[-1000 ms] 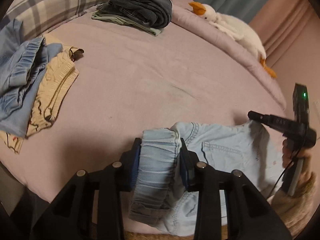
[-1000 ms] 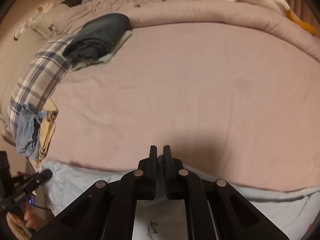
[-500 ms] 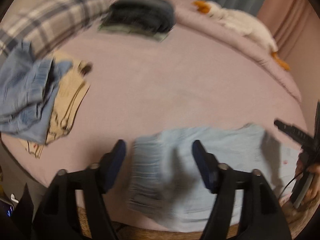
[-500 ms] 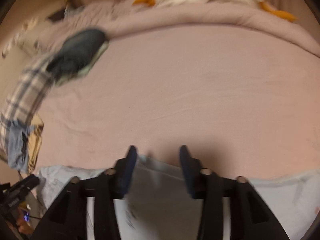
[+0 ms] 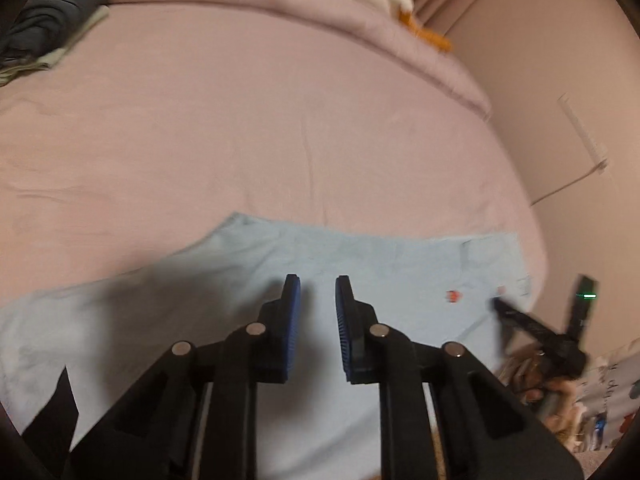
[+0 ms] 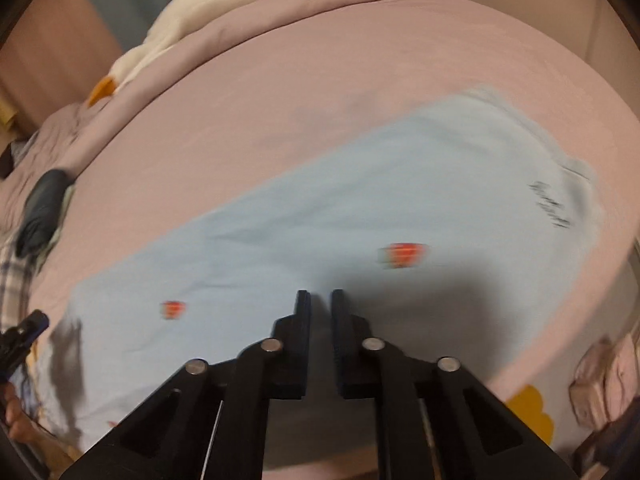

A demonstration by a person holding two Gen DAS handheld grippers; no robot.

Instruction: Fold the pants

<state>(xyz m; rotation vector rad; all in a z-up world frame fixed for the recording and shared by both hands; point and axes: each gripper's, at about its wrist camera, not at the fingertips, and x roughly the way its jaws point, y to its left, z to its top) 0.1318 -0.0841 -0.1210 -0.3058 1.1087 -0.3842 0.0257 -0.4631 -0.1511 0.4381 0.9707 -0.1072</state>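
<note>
Light blue pants (image 5: pixel 360 264) lie spread flat along the near edge of the pink bed; they also show in the right wrist view (image 6: pixel 360 200), with small red marks on the cloth. My left gripper (image 5: pixel 317 284) hovers over the pants, its blue-padded jaws a little apart and empty. My right gripper (image 6: pixel 320 296) hovers over the near edge of the pants, jaws slightly apart and empty. The right gripper also shows at the right edge of the left wrist view (image 5: pixel 552 340). Both views are blurred.
Folded dark jeans (image 5: pixel 52 8) sit at the far left of the bed and also show in the right wrist view (image 6: pixel 42 208). A white plush goose (image 6: pixel 188 16) lies on the rolled duvet at the back. A wall (image 5: pixel 560 80) stands to the right.
Both grippers have let go of the pants and pulled back. The pants now lie spread flat. Both views have swung to the right along the bed.
</note>
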